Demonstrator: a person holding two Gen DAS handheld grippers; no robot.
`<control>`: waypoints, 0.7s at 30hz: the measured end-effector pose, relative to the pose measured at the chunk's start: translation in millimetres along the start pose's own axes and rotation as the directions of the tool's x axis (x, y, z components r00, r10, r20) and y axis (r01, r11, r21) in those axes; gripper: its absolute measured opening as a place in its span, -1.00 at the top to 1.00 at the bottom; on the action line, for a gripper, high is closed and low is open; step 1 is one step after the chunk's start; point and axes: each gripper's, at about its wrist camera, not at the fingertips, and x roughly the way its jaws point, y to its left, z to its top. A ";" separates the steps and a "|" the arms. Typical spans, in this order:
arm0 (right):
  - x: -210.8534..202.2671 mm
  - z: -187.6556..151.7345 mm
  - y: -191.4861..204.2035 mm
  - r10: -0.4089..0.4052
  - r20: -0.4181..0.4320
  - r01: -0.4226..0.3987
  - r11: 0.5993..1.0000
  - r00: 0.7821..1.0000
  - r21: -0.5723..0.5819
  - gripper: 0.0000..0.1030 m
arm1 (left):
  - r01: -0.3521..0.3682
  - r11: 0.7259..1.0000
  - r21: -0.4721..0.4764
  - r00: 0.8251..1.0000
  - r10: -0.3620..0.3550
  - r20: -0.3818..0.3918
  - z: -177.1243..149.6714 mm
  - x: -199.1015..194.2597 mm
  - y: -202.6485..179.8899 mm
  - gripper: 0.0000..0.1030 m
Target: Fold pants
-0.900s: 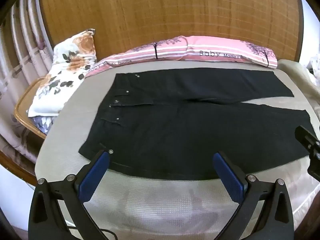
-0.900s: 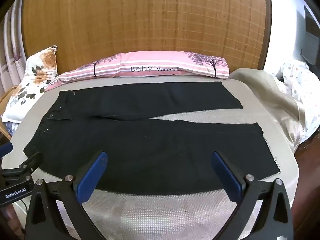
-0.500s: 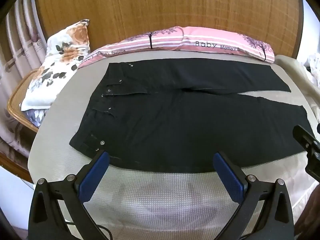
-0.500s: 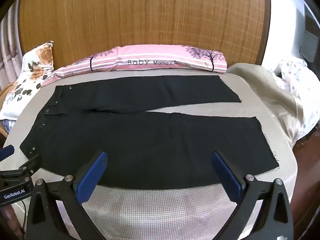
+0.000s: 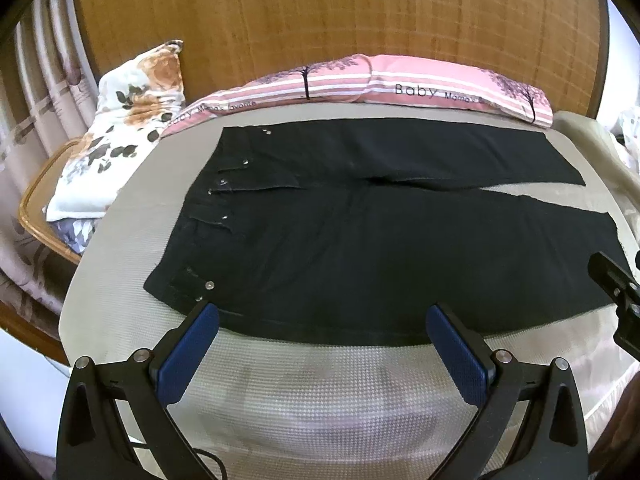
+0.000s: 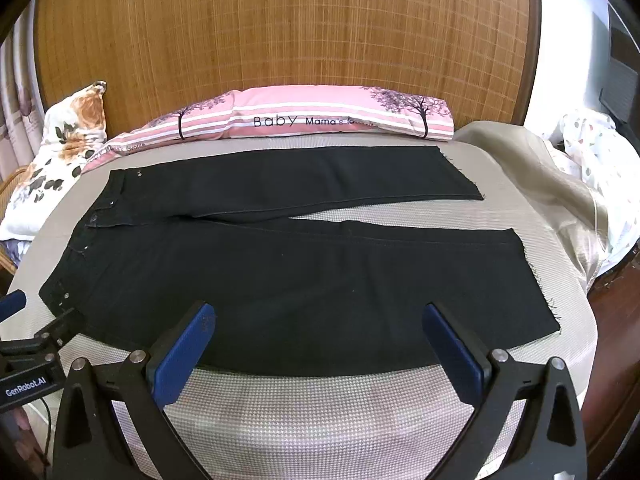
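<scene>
Black pants lie flat and spread on the bed, waistband to the left, the two legs running right in a narrow V; they also show in the right wrist view. My left gripper is open and empty, hovering over the near edge of the near leg by the waist end. My right gripper is open and empty over the near edge of the same leg, nearer the hem. Each gripper shows at the edge of the other's view.
The bed has a grey-white textured cover. A pink striped pillow lies along the wooden headboard. A floral pillow sits at the left over a wicker chair. A beige blanket is bunched at the right.
Both grippers have shifted slightly over the bed; the pants sit a little lower and nearer in the views. The pants have not moved and both grippers stay open.
</scene>
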 end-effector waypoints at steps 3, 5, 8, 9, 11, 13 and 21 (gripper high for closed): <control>-1.6 -0.4 -2.9 -0.005 0.007 0.005 1.000 1.000 0.002 -1.00 | -0.002 1.000 -0.001 1.000 0.002 0.001 0.4 -0.8 -0.4 -1.00; -3.1 -1.1 -4.6 -0.008 0.012 0.008 1.000 1.000 0.006 -1.00 | 0.000 1.000 -0.001 1.000 0.000 0.001 1.2 -1.2 -0.3 -1.00; -4.0 -1.8 -6.7 -0.015 0.012 0.015 1.000 1.000 0.013 -1.00 | -0.002 1.000 -0.002 1.000 0.002 0.001 2.3 -1.6 -0.5 -1.00; -4.0 -2.0 -6.9 -0.015 0.011 0.015 1.000 1.000 0.014 -1.00 | -0.002 1.000 -0.001 1.000 0.002 0.002 2.8 -2.5 -0.1 -1.00; -4.9 -1.7 -6.3 -0.017 0.010 0.017 1.000 1.000 0.015 -1.00 | -0.006 1.000 0.000 1.000 0.006 0.004 3.0 -3.7 0.7 -1.00; -6.4 -1.3 -5.3 -0.014 0.012 0.014 1.000 1.000 0.014 -1.00 | -0.007 1.000 0.000 1.000 0.007 0.003 3.7 -4.4 0.8 -1.00; -9.5 -0.3 -7.9 -0.012 0.023 0.012 1.000 1.000 0.015 -1.00 | -0.011 1.000 -0.002 1.000 0.011 0.003 4.2 -6.5 1.8 -1.00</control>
